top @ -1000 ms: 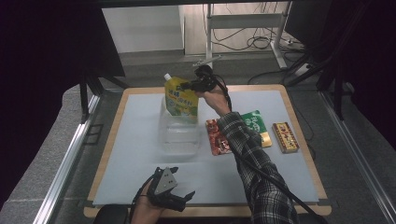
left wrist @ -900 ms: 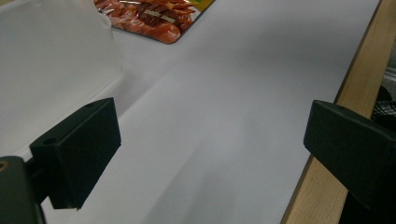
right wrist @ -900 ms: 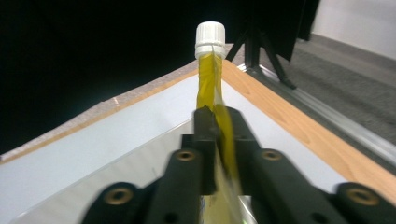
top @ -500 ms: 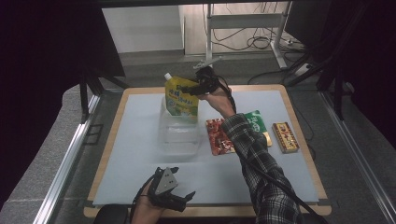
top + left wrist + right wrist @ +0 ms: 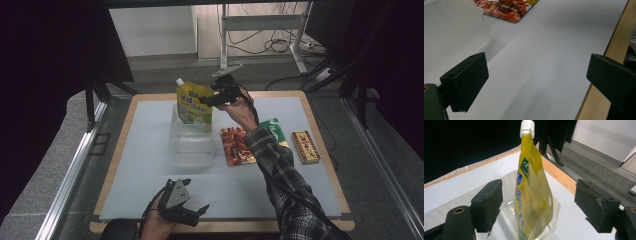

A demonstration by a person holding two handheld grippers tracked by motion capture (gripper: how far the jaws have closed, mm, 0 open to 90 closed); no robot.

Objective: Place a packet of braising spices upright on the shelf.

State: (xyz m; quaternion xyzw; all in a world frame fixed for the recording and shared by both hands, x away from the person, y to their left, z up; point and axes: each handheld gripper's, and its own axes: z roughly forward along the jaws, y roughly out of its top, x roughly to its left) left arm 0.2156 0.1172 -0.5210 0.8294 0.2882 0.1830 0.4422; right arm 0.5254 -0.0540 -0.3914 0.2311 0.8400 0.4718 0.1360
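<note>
The right tool (image 5: 537, 205) has just been opening, leaving the yellow pouch (image 5: 532, 195) seemingly standing free in the clear tub (image 5: 192, 142).

Blue, partly legible Chinese characters down the yellow pouch (image 5: 531, 195)

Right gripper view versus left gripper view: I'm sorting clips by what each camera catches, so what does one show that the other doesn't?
The right gripper view has the yellow spouted pouch standing in the clear plastic container, between the right gripper's open jaws, which have just been opening; the pads are clear of it. The left gripper view has the red snack packet lying flat, beyond the open left gripper. Both share the white mat and the table's wooden edge.
</note>
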